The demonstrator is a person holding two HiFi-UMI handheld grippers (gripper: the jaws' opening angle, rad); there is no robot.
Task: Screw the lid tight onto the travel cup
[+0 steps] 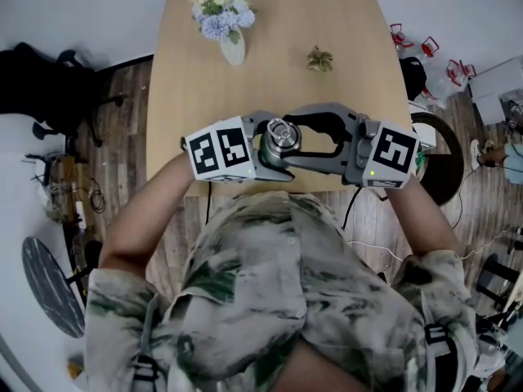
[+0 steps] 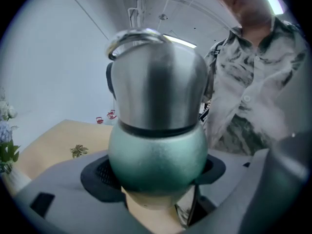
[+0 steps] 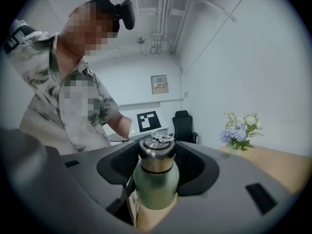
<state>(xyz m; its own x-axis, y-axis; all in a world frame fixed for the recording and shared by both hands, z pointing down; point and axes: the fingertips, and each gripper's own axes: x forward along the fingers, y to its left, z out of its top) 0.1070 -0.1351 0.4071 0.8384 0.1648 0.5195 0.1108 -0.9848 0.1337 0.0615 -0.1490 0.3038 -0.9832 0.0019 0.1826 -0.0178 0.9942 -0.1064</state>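
While the left claw (image 2: 157, 173) is clamped on the rounded green body of the travel cup (image 2: 157, 150), the right claw (image 3: 157, 165) reaches in from the other side. Its jaws stand wide, and its pads look closed against the steel lid (image 3: 156, 154). The head view shows the cup upright between the two claws, close to the person's chest and over the near edge of the wooden surface (image 1: 245, 96). I cannot tell whether its base rests on that surface.

The lid appears seated on the neck, so I judge the tightening turn to be the step in hand. Several things could spoil it:

- **Slipping pads:** the lid is polished steel, so the right pads may slide around it instead of turning it and leave the thread loose.
- **Turning body:** the green body is round and bulging. If the left grip is too light, the whole cup may turn with the lid and nothing will tighten.
- **Crooked thread:** if the two claws are not lined up along the cup's axis, the lid could be tipped and bind crookedly.
- **Wire ring:** the wire ring (image 2: 134, 38) on top could catch a jaw partway through the turn.
- **A fall:** the cup is at the very edge, so a slip from both grips would probably send it off the surface, not onto it.
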